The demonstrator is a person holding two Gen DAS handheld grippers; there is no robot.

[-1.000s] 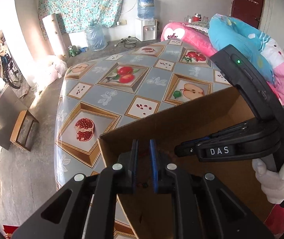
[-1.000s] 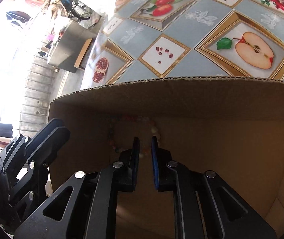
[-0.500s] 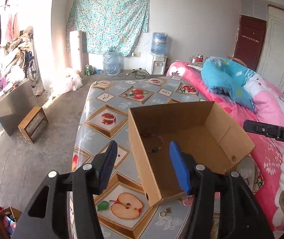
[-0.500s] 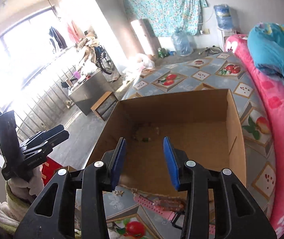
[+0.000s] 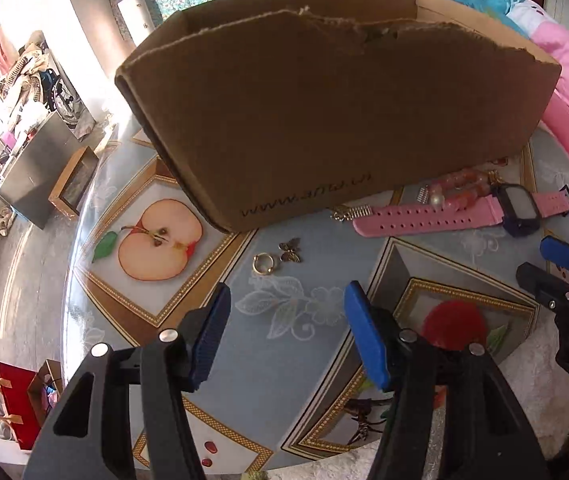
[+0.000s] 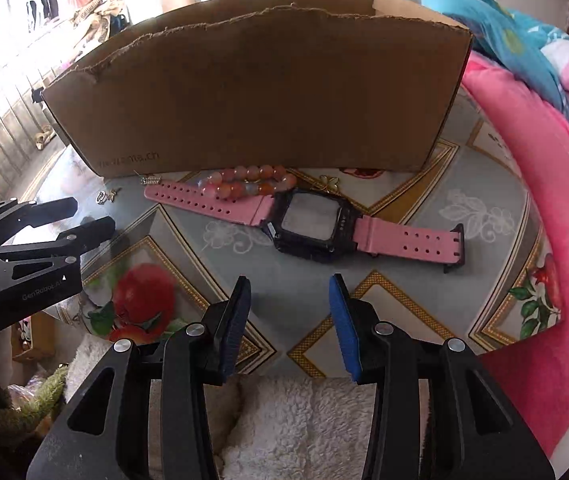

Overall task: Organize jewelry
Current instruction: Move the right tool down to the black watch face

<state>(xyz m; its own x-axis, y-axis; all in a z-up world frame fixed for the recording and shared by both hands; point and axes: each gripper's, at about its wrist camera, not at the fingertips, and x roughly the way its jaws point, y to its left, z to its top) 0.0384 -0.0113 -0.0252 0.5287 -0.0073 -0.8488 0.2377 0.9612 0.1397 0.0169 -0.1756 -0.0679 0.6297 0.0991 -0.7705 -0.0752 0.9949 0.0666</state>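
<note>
Brown cardboard fills the top of both views: the box (image 5: 324, 112) stands on the fruit-patterned tablecloth (image 5: 296, 308) with its near wall toward us. Only our left wrist view shows the small gold ring (image 5: 262, 264) and the two butterfly charms (image 5: 290, 250) lying just in front of the box; our right wrist view shows them only as tiny specks. That right view gives us the pink-strapped watch (image 6: 312, 228) whole, lying flat, with the bead bracelet (image 6: 250, 184) resting across its left strap against the foot of the box.

Our left gripper (image 5: 284, 332) hangs above the tablecloth, short of the ring, jaws parted fairly wide and gripping nothing. Our right gripper (image 6: 290, 320) hangs short of the watch, jaws parted a little less, also empty and touching nothing.

A second ago both pairs of jaws were nearly closed inside the box; since then they have been opening, and both grippers now sit outside it, over the table.
</note>
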